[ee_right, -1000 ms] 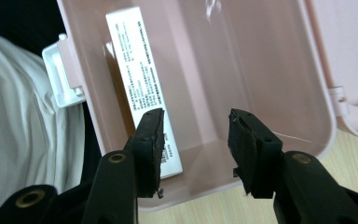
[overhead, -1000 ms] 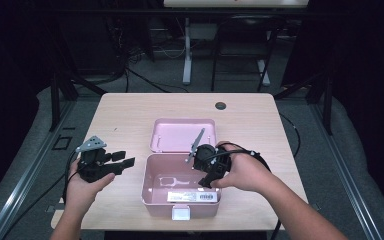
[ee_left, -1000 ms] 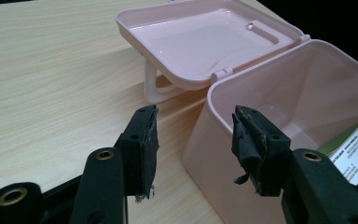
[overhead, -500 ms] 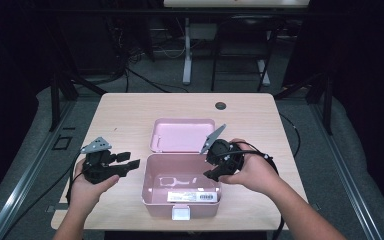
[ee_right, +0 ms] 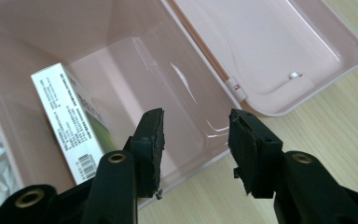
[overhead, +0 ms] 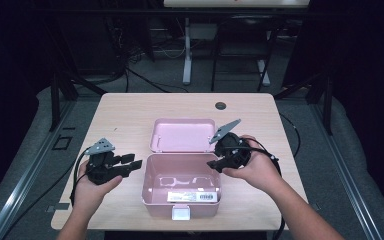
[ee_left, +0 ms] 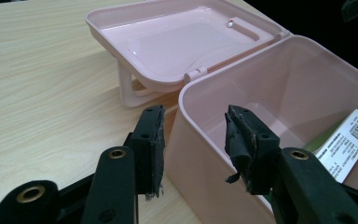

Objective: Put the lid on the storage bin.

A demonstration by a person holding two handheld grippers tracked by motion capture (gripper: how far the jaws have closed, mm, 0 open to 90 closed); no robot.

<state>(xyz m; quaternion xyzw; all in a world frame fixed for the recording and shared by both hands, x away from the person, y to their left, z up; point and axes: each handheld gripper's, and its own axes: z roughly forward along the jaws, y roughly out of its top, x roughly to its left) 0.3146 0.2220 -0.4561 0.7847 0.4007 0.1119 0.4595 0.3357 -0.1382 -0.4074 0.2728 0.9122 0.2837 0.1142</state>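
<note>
Pink plastic box (overhead: pixel 180 192) sitting centre-bottom of the high view, glossy, rounded corners, lid (overhead: pixel 182 135) flipped flat behind it on pale wood-grain table (overhead: pixel 130 112). Left gripper (overhead: pixel 130 165) and right gripper (overhead: pixel 214 165) flanking its rim, both released, gripping nothing.

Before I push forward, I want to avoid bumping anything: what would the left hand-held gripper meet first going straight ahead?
Probably the pink box: the left hand-held gripper points at its near side wall, its open jaws astride the rim. Depth is uncertain, but nothing shows between them.
</note>
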